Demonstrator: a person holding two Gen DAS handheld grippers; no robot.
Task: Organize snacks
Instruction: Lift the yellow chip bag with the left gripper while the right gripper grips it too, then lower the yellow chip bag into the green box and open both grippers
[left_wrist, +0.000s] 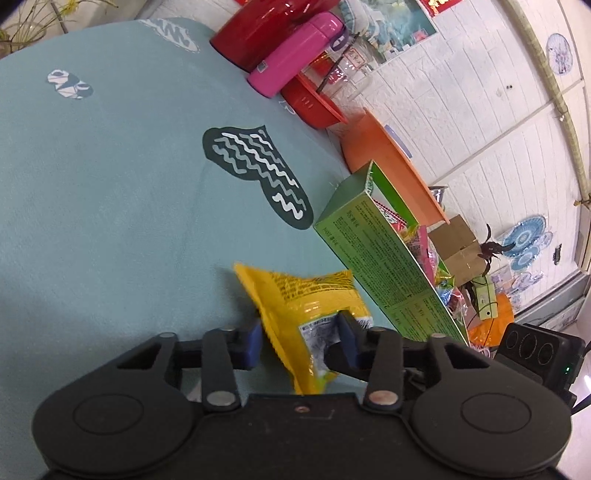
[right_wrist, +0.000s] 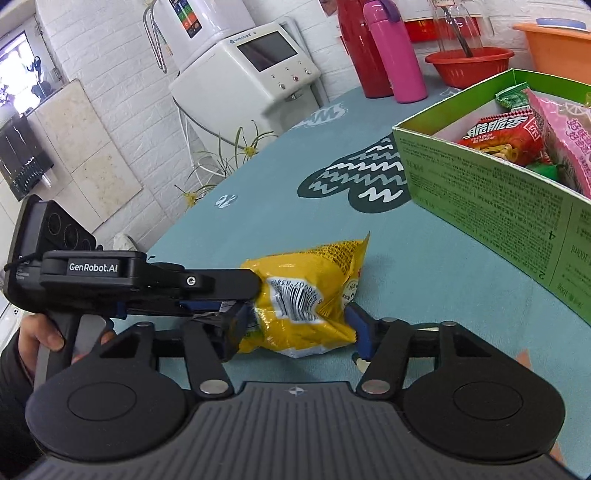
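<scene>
the yellow snack bag (right_wrist: 306, 295) lies on the teal tablecloth (left_wrist: 110, 184), just in front of the long side of the green box (right_wrist: 491, 206), apart from it. that box already has several snack packets (right_wrist: 502, 136) in it, so the step in hand looks like getting this bag off the cloth and into the box.

both grippers are on the bag. the left gripper (left_wrist: 299, 341) is about half closed, its blue pads (left_wrist: 253, 345) against the bag's two sides at one end; the film dents around them, so it seems to have a hold. the right gripper (right_wrist: 301, 326) stands wider, its pads (right_wrist: 360, 328) straddling the puffed middle of the bag and touching it on both sides, though how firmly it pinches i cannot tell.

to do it well: a puffed bag slips and squashes, so pinch only until the film stops sliding. lift both ends together and keep it level. raise it above the box's near wall before crossing over, since a catch on the rim could tip the box. set it down toward the emptier end, away from the red and pink packets.
</scene>
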